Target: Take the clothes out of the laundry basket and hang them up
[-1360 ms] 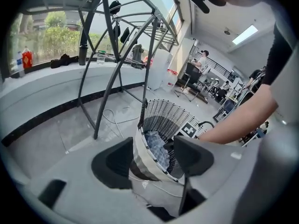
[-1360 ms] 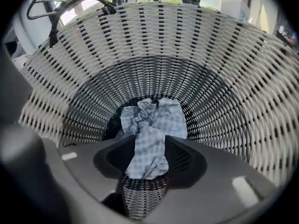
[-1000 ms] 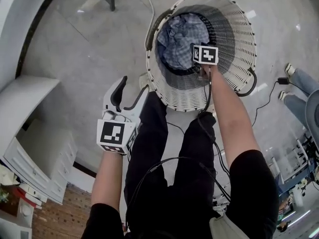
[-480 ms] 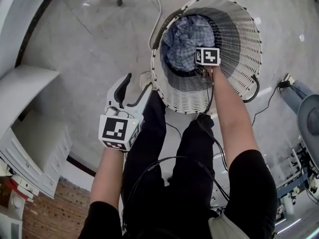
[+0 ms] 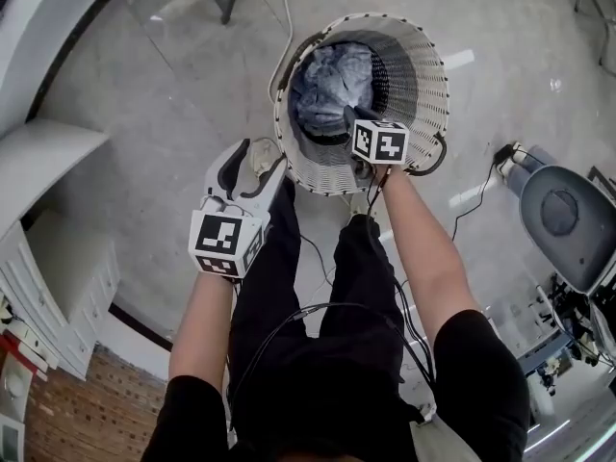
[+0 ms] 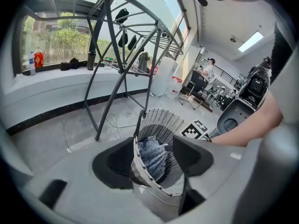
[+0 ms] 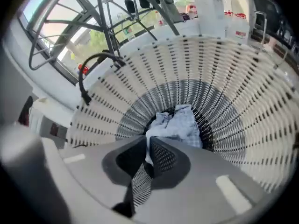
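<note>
- You stand on a grey polished floor [image 5: 144,94], with a white cabinet [image 5: 58,219] at your left and a cable [image 5: 472,200] trailing across the floor at your right.
- A dark metal drying rack [image 6: 112,55] rises beyond the basket, in front of a long window ledge [image 6: 56,80] with bottles on it.
- The white slatted laundry basket [image 5: 423,75] sits upright on the floor just ahead of your legs.
- A crumpled blue garment [image 5: 332,80] lies inside the basket, low down against the side farther from your right arm.
- Your right gripper [image 5: 352,118] reaches down over the near rim into the basket, its marker cube level with the rim.
- Its jaws have just been closing, and they are now nearly together with a fold of the blue garment pinched between them; the rest of the cloth hangs below the tips.
- Your left gripper [image 5: 252,162] is outside the basket, just beside its near-left wall, pointing down and forward.
- Its jaws stand wide apart and grip nothing; in the left gripper view the basket and the garment only show through the gap, beyond them.
</note>
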### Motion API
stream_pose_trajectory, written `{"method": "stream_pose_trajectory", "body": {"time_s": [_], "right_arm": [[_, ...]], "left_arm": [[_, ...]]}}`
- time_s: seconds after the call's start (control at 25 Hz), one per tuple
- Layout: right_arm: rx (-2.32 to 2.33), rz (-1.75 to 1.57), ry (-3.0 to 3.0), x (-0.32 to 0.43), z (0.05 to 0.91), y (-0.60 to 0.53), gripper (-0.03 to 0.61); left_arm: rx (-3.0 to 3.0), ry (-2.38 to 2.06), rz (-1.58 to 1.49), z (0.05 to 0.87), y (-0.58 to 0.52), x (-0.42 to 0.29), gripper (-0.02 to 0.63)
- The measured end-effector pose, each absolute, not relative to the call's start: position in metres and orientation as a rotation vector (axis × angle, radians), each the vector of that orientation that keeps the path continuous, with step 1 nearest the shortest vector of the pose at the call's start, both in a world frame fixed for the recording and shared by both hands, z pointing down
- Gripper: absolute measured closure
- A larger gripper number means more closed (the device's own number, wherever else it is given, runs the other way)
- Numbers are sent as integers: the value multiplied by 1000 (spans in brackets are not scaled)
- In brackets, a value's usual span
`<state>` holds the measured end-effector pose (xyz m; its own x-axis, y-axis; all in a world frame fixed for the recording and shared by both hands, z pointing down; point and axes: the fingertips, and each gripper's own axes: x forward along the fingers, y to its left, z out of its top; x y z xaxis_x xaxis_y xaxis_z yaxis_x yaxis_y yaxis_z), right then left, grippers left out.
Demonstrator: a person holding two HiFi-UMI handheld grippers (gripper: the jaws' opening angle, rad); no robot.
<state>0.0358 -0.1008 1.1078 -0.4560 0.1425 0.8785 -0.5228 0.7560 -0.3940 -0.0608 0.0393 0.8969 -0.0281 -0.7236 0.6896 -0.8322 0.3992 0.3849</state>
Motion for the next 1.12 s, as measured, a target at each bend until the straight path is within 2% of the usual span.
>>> {"method": "stream_pose_trajectory", "body": {"time_s": [0.8, 1.12], "right_arm": [[359, 841, -2238, 31, 748, -134, 545], [348, 696, -2375, 27, 587, -128, 545]], "left_arm": [[1670, -1676, 249, 729, 2, -59, 344], [1879, -1545, 358, 670, -10, -53, 341]]}}
